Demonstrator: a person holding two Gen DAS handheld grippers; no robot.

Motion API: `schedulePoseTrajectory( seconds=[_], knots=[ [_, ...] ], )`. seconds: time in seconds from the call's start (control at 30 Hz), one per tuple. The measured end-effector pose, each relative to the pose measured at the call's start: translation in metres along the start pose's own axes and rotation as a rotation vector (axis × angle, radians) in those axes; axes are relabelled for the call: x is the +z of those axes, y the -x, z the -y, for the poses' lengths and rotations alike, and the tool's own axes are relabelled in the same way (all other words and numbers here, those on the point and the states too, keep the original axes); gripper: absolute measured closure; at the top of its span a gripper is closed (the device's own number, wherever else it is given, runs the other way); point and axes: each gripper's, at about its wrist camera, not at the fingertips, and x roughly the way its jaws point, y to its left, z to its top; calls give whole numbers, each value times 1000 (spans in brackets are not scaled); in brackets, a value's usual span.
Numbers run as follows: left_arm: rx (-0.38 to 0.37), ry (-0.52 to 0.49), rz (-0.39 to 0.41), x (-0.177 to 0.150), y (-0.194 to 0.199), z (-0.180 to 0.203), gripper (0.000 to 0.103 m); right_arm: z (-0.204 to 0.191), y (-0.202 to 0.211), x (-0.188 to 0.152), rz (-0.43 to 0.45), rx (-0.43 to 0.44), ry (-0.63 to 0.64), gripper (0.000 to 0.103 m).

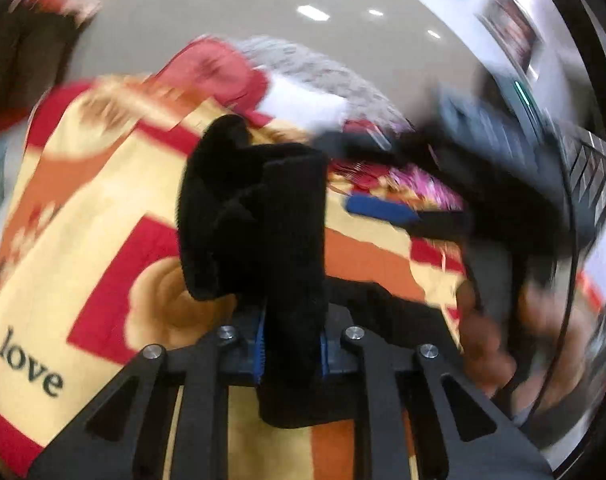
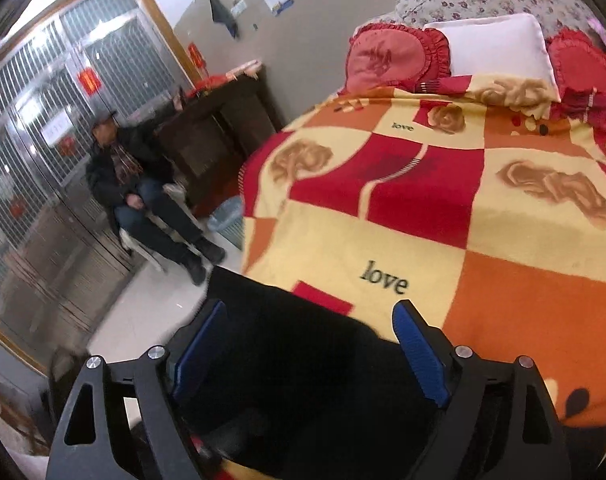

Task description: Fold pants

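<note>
The black pants (image 1: 255, 216) bunch up in a thick wad between the blue pads of my left gripper (image 1: 293, 288), which is shut on the fabric above the checked blanket (image 1: 83, 220). More black cloth trails off to the right toward the blurred right gripper (image 1: 367, 176). In the right wrist view the right gripper (image 2: 311, 312) stands wide open at the bed's near edge. A dark stretch of the pants (image 2: 295, 368) lies between and under its blue pads (image 2: 419, 360), and neither pad presses on it.
The red, orange and yellow blanket (image 2: 483, 280) covers the bed. Red ruffled cushions (image 2: 387, 60) and a white pillow (image 2: 499, 46) lie at its head. A person sits on a chair (image 2: 143, 200) left of the bed, beside a dark cabinet (image 2: 219, 132).
</note>
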Motion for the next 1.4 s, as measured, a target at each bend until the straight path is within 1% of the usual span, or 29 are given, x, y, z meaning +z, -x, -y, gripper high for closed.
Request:
schedulePoseTrajectory(
  seconds=[0.1, 0.17, 0.2, 0.23, 0.27, 0.3, 0.37, 0.4, 0.43, 0.47, 0.5, 0.57, 0.6, 0.63, 0.67, 0.77, 0.83, 0.87, 0.93, 1.0, 1.03, 1.07, 1.1, 1.13, 1.17, 1.23, 1.3, 1.33, 1.4],
  knots=[
    [4, -55, -14, -4, -5, 14, 87, -5, 12, 0, 8, 78, -55, 13],
    [21, -91, -17, -5, -7, 21, 87, -9, 16, -3, 12, 94, -75, 11],
    [23, -103, -17, -6, -7, 25, 87, -11, 16, -5, 14, 88, -78, 4],
    [26, -114, -17, -7, -8, 28, 87, -10, 13, -10, 12, 65, -86, 0],
    [32, -127, -16, -8, -8, 30, 87, -10, 8, -13, 1, 43, -92, 0],
    [38, -138, -18, -7, -10, 32, 87, -9, 0, -18, -31, 18, -89, 2],
    [44, -161, -32, -9, -11, 38, 87, -9, -10, -27, -66, 6, -43, 29],
    [50, -168, -40, -10, -9, 38, 86, -7, -10, -31, -65, -16, -18, 64],
    [49, -170, -55, -11, -7, 38, 84, 0, -6, -34, -50, -17, -39, 82],
    [23, -169, -71, -9, -4, 37, 83, 9, 2, -36, -33, 4, -67, 82],
    [-8, -169, -74, -7, 1, 37, 82, 17, 13, -39, -10, 1, -64, 85],
    [-79, -196, -58, -2, 16, 40, 64, 28, 37, -43, 32, -30, -50, 86],
    [-98, -215, -37, 1, 25, 43, 47, 36, 53, -47, 54, -46, -51, 86],
    [-100, -226, -14, 3, 31, 44, 40, 42, 66, -49, 72, -69, -49, 86],
    [-102, -239, 14, 7, 37, 45, 40, 49, 81, -52, 93, -95, -51, 86],
    [-94, -258, 26, 19, 37, 45, 39, 74, 119, -62, 142, -162, -92, 86],
    [-58, -264, 3, 23, 23, 44, 37, 96, 135, -75, 153, -192, -139, 84],
    [-39, -262, -33, 24, 9, 43, 37, 107, 135, -81, 141, -207, -159, 81],
    [-35, -256, -91, 18, -12, 48, 37, 131, 128, -93, 103, -337, -192, 55],
    [-18, -254, -141, 10, -25, 52, 37, 150, 127, -98, 77, -498, -218, 54],
    [-19, -263, -160, 8, -33, 53, 37, 158, 135, -100, 84, -576, -225, 53],
    [-15, -269, -163, 5, -34, 56, 37, 162, 148, -103, 118, -605, -248, 53],
    [-10, -280, -163, 5, -38, 58, 37, 163, 159, -105, 153, -584, -268, 53],
    [-12, -290, -162, 2, -35, 63, 37, 161, 170, -108, 193, -515, -285, 53],
    [-11, -299, -160, 1, -36, 66, 37, 155, 176, -109, 206, -430, -280, 53],
    [1, -319, -161, 0, -41, 73, 37, 137, 175, -109, 193, -343, -228, 53],
    [5, -332, -166, -1, -49, 76, 37, 117, 167, -107, 178, -319, -155, 53],
    [11, -337, -171, -2, -53, 77, 37, 107, 155, -106, 157, -306, -116, 54],
    [34, -326, -209, -8, -65, 76, 37, 98, 136, -109, 101, -330, -76, 54]
  ],
)
